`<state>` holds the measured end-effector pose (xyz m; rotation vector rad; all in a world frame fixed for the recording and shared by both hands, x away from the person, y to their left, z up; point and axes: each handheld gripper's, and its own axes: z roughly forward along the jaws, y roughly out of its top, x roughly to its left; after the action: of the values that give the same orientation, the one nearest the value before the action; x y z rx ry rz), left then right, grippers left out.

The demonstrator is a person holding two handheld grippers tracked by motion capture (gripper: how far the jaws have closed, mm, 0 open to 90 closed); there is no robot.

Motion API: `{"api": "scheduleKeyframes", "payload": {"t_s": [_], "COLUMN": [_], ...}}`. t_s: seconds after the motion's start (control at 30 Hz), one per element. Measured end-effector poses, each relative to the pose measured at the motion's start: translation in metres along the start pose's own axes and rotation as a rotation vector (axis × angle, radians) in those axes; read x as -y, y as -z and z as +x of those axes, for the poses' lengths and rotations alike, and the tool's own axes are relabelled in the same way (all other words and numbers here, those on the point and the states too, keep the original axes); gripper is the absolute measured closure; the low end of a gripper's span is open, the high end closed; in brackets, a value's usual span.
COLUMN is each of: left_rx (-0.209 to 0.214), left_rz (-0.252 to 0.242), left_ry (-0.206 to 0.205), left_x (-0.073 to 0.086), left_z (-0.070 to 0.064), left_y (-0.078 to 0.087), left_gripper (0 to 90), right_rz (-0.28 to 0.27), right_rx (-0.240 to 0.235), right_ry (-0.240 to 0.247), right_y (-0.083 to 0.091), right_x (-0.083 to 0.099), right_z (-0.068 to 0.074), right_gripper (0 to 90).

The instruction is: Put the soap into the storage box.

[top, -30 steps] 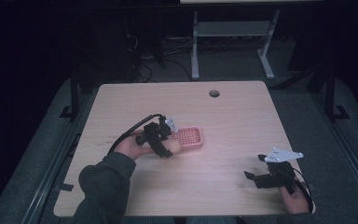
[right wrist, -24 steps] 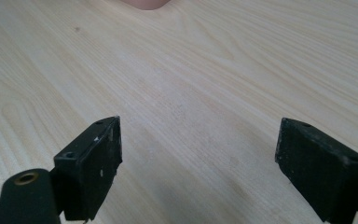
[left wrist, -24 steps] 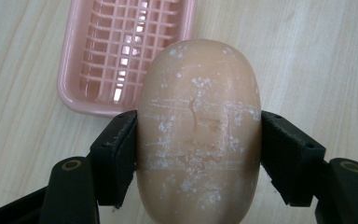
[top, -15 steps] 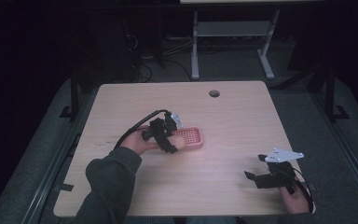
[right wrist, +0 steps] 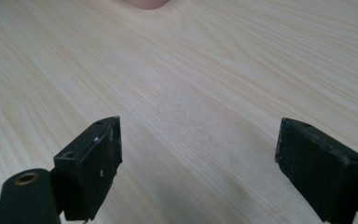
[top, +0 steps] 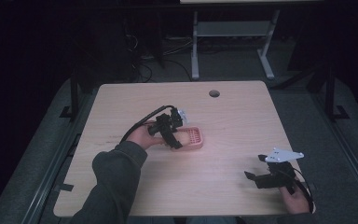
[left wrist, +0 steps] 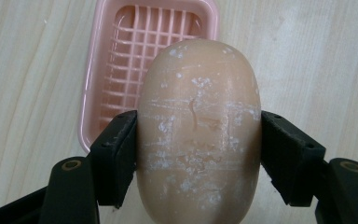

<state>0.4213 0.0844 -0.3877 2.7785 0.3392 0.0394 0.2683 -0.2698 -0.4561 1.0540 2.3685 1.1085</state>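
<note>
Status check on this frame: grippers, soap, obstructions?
Left gripper shut on soap bar, over near end of pink soap dish. Right gripper open, idle over bare table. Nothing in the way.

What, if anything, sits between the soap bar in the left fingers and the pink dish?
Nothing visible does. The left gripper clamps the soap bar just short of the pink soap dish, whose slatted tray looks empty. The right gripper rests open, far off near the table edge.
</note>
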Motion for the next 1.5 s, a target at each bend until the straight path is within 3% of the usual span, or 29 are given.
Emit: {"api": "scheduleKeyframes", "payload": {"t_s": [0.43, 0.97, 1.5], "left_rx": [0.024, 0.022, 0.028], "left_rz": [-0.002, 0.018, 0.016], "left_ry": [0.032, 0.006, 0.006], "left_x": [-0.002, -0.015, -0.027], "left_z": [0.012, 0.02, 0.029], "left_y": [-0.011, -0.021, -0.028], "left_gripper": [32.2, 32.2, 32.2], "right_rz": [0.0, -0.002, -0.004], "right_rx": [0.0, -0.003, -0.003], "right_ry": [-0.001, -0.01, -0.009], "right_y": [0.0, 0.0, 0.001], "right_x": [0.0, 0.001, 0.001], "right_z": [0.0, 0.0, -0.001], "right_gripper": [14.1, 14.1, 14.1]}}
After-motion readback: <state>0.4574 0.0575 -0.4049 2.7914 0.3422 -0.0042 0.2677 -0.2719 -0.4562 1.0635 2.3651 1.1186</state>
